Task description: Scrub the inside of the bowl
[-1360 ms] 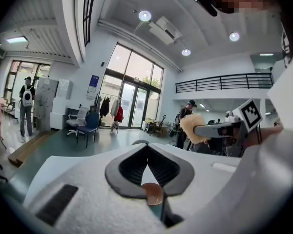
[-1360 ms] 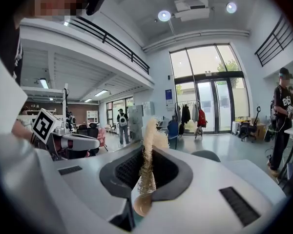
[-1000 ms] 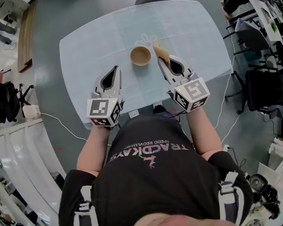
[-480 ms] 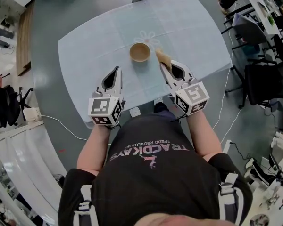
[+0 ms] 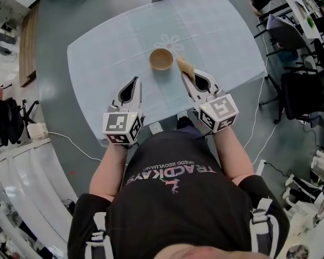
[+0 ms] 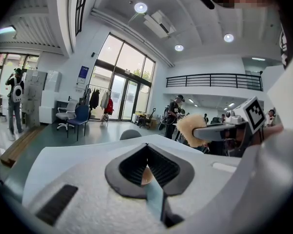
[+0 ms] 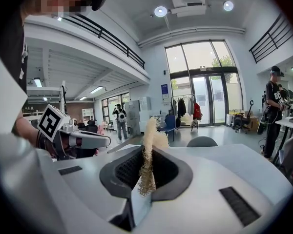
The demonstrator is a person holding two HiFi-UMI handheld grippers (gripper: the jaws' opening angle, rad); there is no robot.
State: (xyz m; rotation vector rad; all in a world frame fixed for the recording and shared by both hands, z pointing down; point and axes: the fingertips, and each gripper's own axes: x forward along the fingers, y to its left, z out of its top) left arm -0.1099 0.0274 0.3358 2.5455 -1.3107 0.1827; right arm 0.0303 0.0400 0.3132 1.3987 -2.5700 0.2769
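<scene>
Your left gripper (image 5: 135,81) hangs over the near part of the pale blue table (image 5: 108,47), jaws pressed together with nothing between them. Its tip points toward the bowl and is well short of it. The tan bowl (image 5: 161,59) sits upright near the table's middle. Just right of it is a straw-coloured fibrous scrubber (image 5: 183,65) — your right gripper (image 5: 186,74) pinches its lower end, and the tuft is beside the rim, outside the bowl.
</scene>
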